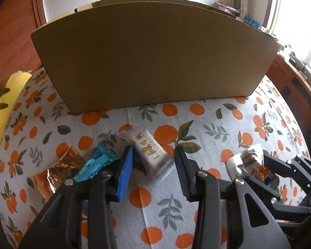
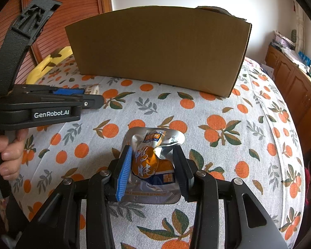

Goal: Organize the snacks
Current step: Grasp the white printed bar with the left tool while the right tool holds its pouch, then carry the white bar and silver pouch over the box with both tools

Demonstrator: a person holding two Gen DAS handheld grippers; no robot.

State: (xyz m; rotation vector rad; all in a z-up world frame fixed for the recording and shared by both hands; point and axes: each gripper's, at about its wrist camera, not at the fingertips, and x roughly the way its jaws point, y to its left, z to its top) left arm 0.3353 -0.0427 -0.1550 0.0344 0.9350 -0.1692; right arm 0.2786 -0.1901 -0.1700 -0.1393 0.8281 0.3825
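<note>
Right gripper (image 2: 153, 172) nearest in its own view, pointing down at the tablecloth (image 2: 228, 166), jaws part-closed on a crumpled silver-and-orange foil pouch (image 2: 155, 149); both pads press its sides, the pouch bulging up between them. Whether it is lifted or resting on the cloth, cannot tell. Left gripper (image 1: 153, 170) sits to the left of it, held by a hand (image 2: 10, 151) on the grip. Its jaws stand part open with nothing clamped: a white wrapped bar with gold lettering (image 1: 151, 151) lies on the cloth in the gap between them, and the pads do not press on it. Just left of that bar, a teal wrapper (image 1: 97, 164), partly hidden behind the blue pad, and beside it, further toward the left edge, a crinkled copper-gold packet (image 1: 58, 172). All three lie loose and close together on the cloth. Beyond them, across a bare stretch of orange-print cloth, a large cardboard box (image 1: 151, 62) stands upright toward the far edge, plain side facing the cameras; its inside is hidden, so what it already holds cannot be told. A yellow cushion (image 1: 2, 105) sits at the far left edge. Judgement: the task looks early to mid. Four snacks visible outside the box, one of them gripped; the box is presumably the destination, and at least three pick-ups remain after this pouch.
</note>
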